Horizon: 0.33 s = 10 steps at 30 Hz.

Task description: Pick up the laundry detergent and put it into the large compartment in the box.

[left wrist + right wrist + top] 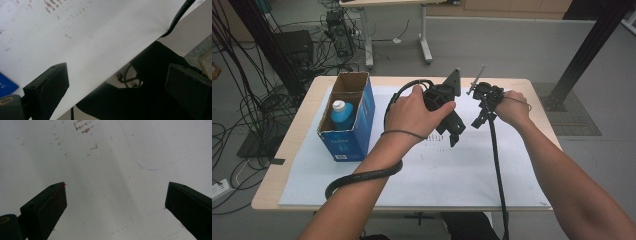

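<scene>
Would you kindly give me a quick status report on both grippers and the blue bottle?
Left gripper open, empty, above white sheet. Right gripper open, empty. Blue bottle upright in cardboard box, untouched, apart from both. Nothing in the way.

your left hand covers most of the left gripper. inside the blue carton the bottle shows just its cap and shoulders. the carton's print is too small to read, and beside it your forearms are cut off by the bottom edge.

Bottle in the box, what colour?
Blue bottle with a white cap; clearest in the high view.
</scene>
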### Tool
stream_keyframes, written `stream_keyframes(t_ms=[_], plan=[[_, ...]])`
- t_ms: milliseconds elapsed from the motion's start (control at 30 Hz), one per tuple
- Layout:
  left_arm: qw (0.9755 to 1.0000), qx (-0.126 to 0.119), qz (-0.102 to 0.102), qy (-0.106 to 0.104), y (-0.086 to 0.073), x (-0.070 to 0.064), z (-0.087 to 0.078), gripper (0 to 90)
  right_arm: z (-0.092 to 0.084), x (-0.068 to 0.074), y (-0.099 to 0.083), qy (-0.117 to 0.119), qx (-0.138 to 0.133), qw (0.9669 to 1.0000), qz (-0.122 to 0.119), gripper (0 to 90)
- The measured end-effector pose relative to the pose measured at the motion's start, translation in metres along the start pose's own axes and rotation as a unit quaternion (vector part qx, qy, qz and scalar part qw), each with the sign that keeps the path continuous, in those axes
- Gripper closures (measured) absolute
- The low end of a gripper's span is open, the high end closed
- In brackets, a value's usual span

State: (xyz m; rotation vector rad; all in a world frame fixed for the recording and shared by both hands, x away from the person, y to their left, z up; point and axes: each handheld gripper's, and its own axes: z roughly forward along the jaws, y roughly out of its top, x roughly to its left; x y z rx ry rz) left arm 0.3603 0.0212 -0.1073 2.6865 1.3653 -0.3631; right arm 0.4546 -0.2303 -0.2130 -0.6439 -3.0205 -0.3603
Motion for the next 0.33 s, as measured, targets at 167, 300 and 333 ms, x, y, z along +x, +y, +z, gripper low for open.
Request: stream_keyframes(t_ms=[167, 300, 333], plan=[[1.0000, 0.002, -0.001, 0.000, -0.0004, 0.0006, 0.0027, 5.3, -0.0008, 0.0006, -0.0005, -0.001, -0.001, 1.0000, -0.001, 3.6], [1.0000, 0.001, -0.001, 0.000, -0.0010, 0.0011, 0.0037, 5.3, -0.0003, 0.0005, -0.0008, 0.001, -0.002, 1.0000, 0.001, 3.7], [1.0000, 0.002, -0.001, 0.000, -0.0012, 0.0014, 0.0040, 5.3, -0.0002, 0.0000, -0.0010, 0.001, -0.002, 1.0000, 0.000, 3.8]])
